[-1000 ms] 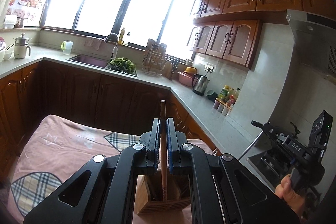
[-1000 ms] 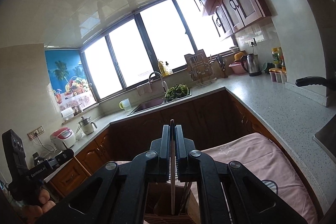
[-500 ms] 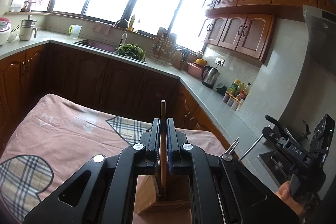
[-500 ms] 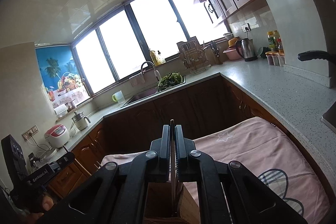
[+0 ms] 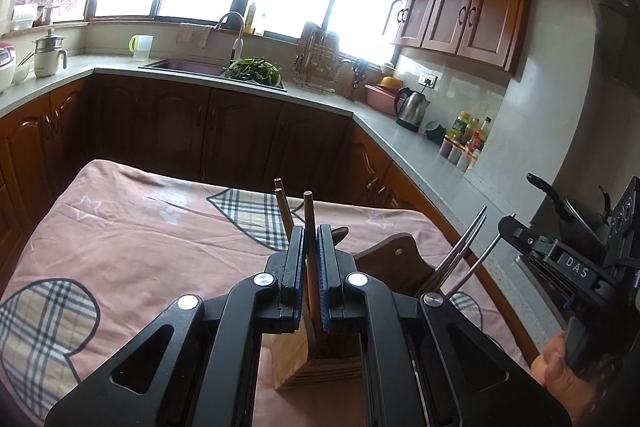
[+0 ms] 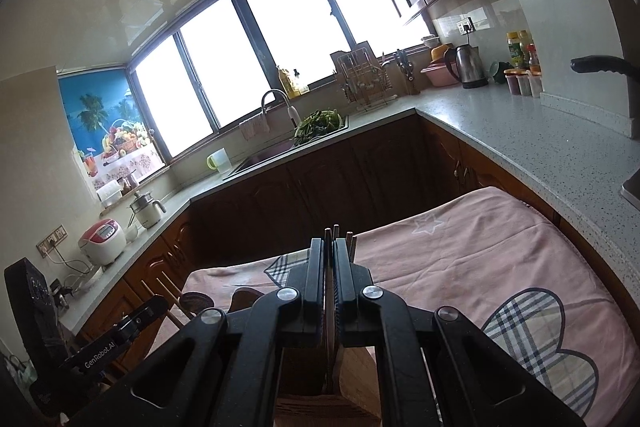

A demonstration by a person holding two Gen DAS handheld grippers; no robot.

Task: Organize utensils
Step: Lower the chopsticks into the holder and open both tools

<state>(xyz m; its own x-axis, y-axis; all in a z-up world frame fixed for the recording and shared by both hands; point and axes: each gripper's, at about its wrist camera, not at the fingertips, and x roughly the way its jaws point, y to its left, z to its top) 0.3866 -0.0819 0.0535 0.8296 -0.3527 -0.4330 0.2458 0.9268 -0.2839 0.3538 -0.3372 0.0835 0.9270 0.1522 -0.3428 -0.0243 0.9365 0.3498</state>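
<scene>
My left gripper is shut on a wooden chopstick that stands upright. Its lower end reaches into a wooden utensil holder just below the jaws. Two more wooden chopsticks lean in the holder behind it, and metal chopsticks slant out on its right side. My right gripper is shut on a thin metal chopstick, whose lower end goes down into the same holder. In each wrist view the other gripper shows at the edge, held in a hand.
The holder stands on a table under a pink cloth with plaid hearts. An L-shaped counter runs behind and to the right, with a sink, kettle, bottles and a dark pan handle.
Both grippers have come down with their chopsticks, whose ends now sit deeper in the holder. Both views have tilted downward, and other chopsticks in the holder have come into sight.
</scene>
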